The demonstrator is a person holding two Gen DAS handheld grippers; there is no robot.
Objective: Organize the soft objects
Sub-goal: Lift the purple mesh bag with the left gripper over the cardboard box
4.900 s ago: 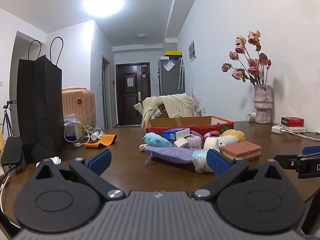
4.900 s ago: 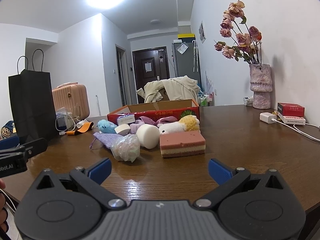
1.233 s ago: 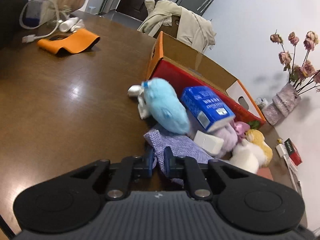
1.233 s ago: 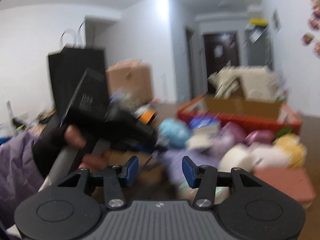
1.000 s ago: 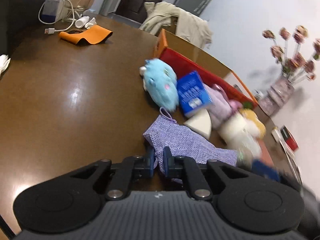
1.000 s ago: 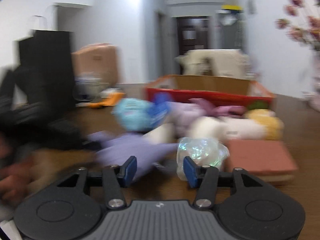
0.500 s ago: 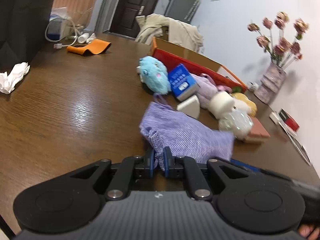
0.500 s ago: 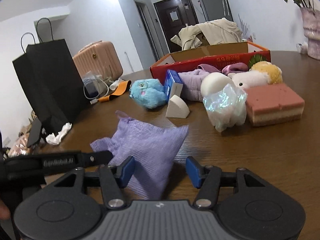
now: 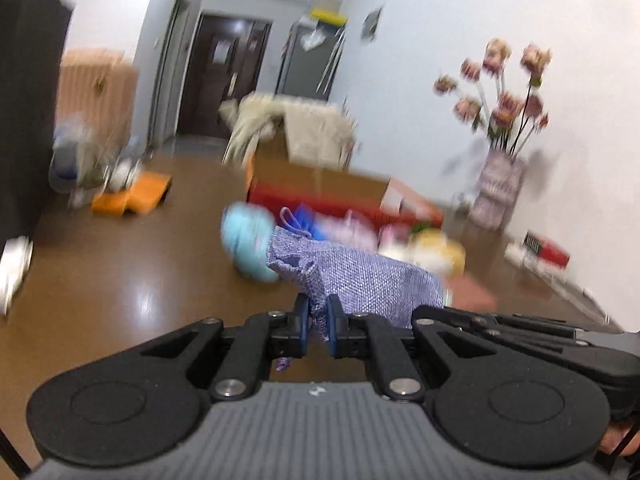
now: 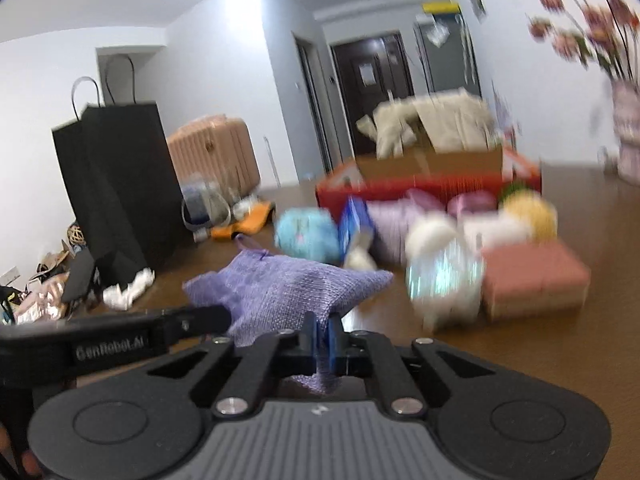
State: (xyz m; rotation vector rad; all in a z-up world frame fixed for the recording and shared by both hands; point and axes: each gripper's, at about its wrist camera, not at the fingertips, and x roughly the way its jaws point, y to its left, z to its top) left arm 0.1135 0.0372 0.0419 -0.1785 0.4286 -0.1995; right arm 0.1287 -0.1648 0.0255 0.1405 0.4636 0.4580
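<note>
**While both claws are closed on it, the purple pouch is held above the table**

While the frames are blurred by motion, the purple pouch [image 9: 352,276] [image 10: 288,284] can be seen clearly enough. It is a small bag of coarse woven fabric, lilac in colour, with a loose mesh-like weave and a thin drawstring loop at its far end. It is held up in the air above the brown wooden table [image 9: 120,280] [image 10: 560,340], and its cloth is wrinkled and pulled between two grips.

The left gripper [image 9: 318,316] is closed tightly on one edge of the pouch, with the blue pads pressed on the fabric. The right gripper [image 10: 322,334] is closed in the same way on another edge, and a small fold of cloth hangs under its fingers.

Farther on the table, a pile of soft things is seen: a fluffy light-blue plush toy [image 9: 246,246] [image 10: 306,238], a pink rectangular sponge block [image 10: 534,282], a shiny crinkled ball [image 10: 444,276] and a yellow fuzzy toy [image 10: 528,208]. Behind them, a red and orange cardboard box [image 9: 340,192] [image 10: 432,180] is placed, open at the top. At the far left, a black paper bag [image 10: 116,184] stands upright.
</note>
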